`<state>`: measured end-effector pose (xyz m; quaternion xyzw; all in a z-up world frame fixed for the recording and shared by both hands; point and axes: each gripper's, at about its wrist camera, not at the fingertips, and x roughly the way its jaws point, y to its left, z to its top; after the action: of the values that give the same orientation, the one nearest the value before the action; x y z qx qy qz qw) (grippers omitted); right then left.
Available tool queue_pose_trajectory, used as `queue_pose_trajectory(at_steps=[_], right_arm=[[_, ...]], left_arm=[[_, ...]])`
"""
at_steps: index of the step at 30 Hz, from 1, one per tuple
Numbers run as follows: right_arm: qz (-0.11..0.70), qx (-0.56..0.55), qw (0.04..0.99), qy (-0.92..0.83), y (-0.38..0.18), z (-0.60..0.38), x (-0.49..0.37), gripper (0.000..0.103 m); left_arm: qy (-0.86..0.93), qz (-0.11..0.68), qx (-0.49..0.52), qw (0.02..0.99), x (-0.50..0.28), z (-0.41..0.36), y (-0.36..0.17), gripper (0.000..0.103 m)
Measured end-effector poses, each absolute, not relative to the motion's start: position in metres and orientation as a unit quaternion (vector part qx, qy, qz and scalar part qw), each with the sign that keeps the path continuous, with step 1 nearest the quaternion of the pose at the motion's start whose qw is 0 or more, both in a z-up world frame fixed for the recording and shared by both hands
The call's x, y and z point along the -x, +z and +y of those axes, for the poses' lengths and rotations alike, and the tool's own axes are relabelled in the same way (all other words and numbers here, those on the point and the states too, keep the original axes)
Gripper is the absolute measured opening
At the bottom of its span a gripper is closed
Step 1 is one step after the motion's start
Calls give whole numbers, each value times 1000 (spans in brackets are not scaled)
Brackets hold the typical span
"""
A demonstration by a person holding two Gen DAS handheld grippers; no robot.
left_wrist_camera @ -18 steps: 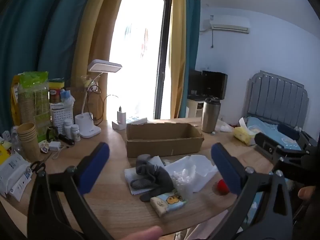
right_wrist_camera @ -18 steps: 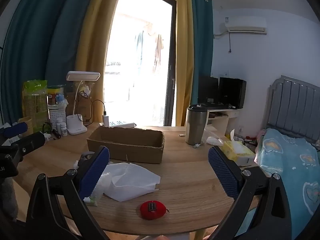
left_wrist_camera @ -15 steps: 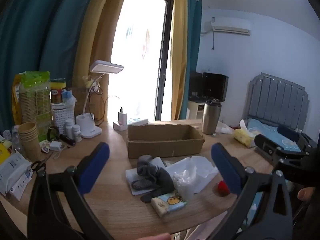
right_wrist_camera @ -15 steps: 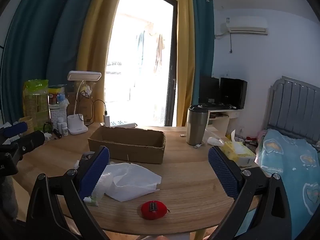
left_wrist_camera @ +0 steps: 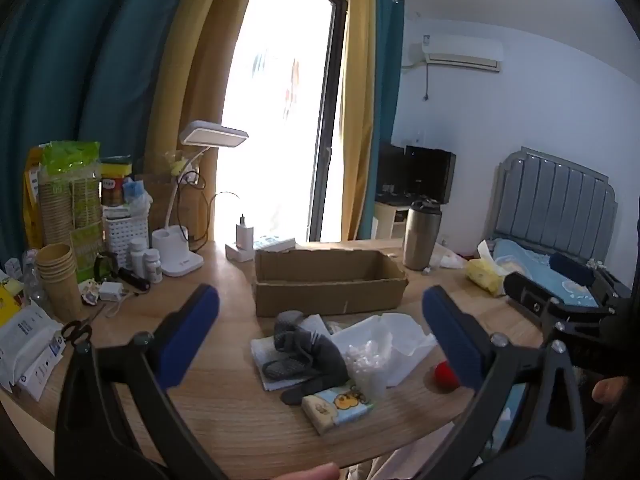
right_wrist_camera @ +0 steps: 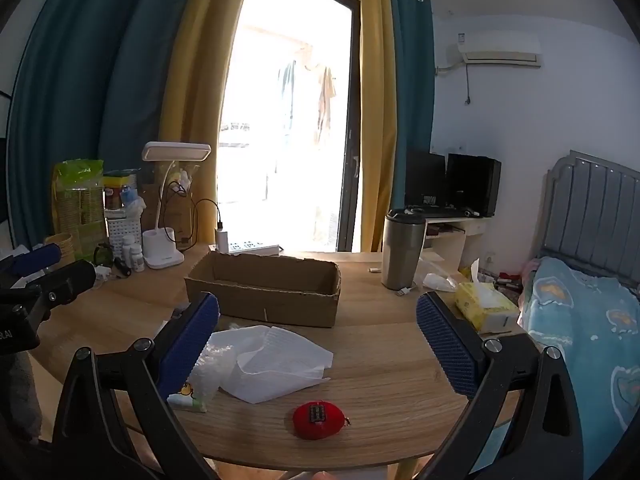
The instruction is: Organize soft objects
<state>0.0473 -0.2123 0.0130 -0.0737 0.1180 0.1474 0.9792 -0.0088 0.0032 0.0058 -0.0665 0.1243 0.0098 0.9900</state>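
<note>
Left gripper (left_wrist_camera: 316, 332): fingers spread wide, nothing held.
Right gripper (right_wrist_camera: 318, 334): fingers spread wide, nothing held.
Gray socks (left_wrist_camera: 308, 350): piled on a white cloth (left_wrist_camera: 266, 360), near the cardboard box (left_wrist_camera: 328, 286).
Feel: likely soft, light and floppy.
Hold: best pinched at the thick middle bunch.
Tissue pack (left_wrist_camera: 338, 404): squashy, can be gripped across its sides.

Grey gloves (left_wrist_camera: 308, 354); brown cardboard box (right_wrist_camera: 264, 288); red pouch (right_wrist_camera: 318, 420); blue claw pads (right_wrist_camera: 446, 348)
</note>
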Motion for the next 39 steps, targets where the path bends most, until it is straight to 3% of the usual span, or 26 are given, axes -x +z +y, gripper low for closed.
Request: queue_pose_trajectory(at_steps=[39], right_arm=[[124, 71, 978, 151, 11, -212, -48, 101]], left_arm=[[7, 129, 65, 989, 3, 2, -1, 103]])
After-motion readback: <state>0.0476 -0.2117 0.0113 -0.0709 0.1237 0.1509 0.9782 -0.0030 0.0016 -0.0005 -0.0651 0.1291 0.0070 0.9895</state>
